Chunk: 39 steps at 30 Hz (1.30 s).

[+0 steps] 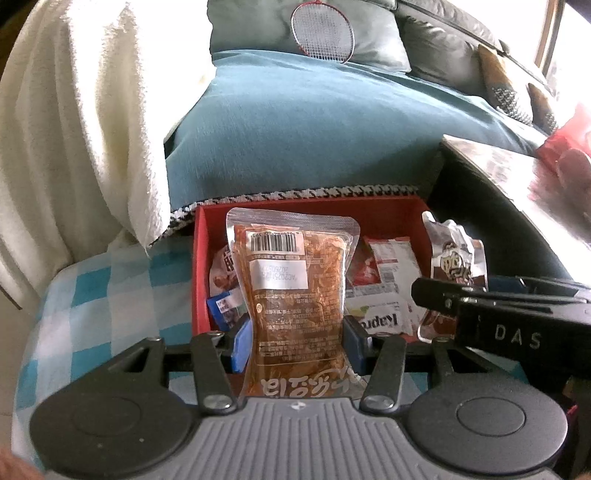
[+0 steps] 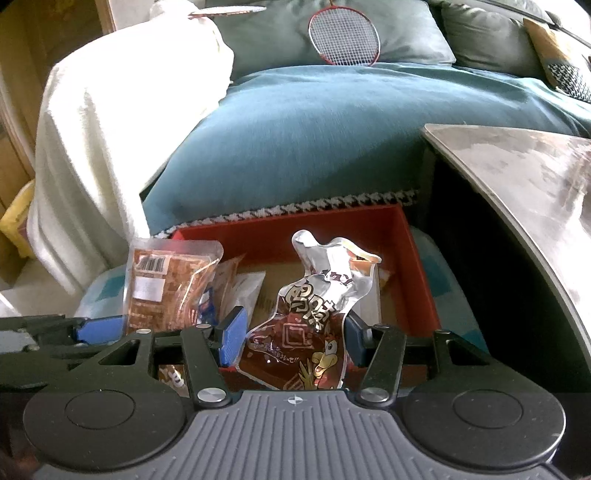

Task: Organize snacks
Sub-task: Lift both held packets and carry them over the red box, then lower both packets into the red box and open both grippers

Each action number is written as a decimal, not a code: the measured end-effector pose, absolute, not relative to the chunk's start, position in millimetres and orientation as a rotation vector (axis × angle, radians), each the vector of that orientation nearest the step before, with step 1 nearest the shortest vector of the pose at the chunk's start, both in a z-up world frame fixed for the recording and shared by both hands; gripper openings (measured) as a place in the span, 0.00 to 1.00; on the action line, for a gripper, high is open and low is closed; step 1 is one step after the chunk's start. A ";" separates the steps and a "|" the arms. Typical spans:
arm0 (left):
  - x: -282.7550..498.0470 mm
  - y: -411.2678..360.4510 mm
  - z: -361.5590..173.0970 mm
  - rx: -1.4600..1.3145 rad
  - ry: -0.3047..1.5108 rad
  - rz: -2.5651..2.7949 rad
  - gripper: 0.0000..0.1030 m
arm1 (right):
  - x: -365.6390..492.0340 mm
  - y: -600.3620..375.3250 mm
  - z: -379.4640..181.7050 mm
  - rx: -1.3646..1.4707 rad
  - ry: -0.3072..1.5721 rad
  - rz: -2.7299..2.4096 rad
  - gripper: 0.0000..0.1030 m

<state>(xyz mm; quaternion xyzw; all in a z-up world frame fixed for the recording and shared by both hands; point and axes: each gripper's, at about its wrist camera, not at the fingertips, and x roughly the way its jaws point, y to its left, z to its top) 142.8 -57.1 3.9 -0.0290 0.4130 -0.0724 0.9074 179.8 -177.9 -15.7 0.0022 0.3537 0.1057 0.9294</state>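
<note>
Black gripper housing reads "DAS"; clear orange-brown snack pouch has white label "AC20251…", upside down, plus barcode.

Snack box on checked cloth, before sofa; table right; racket behind.

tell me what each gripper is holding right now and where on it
The left gripper pinches the clear barcoded snack pouch near its lower end. The right gripper clamps the brown foil chicken-print packet at its lower half.
</note>
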 end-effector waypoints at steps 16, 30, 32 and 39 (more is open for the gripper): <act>182.4 -63.4 -10.0 -0.043 0.863 -0.120 0.43 | 223.8 -177.5 -27.4 0.003 0.748 0.200 0.61; 203.5 -70.0 -32.7 -0.028 0.902 -0.104 0.44 | 248.1 -183.5 -44.0 -0.019 0.777 0.153 0.63; 203.0 -70.2 -32.5 -0.027 0.902 -0.103 0.44 | 248.2 -184.7 -42.6 -0.019 0.770 0.144 0.66; 196.0 -66.7 -23.9 -0.015 0.892 -0.084 0.53 | 240.6 -185.0 -33.9 -0.036 0.750 0.130 0.72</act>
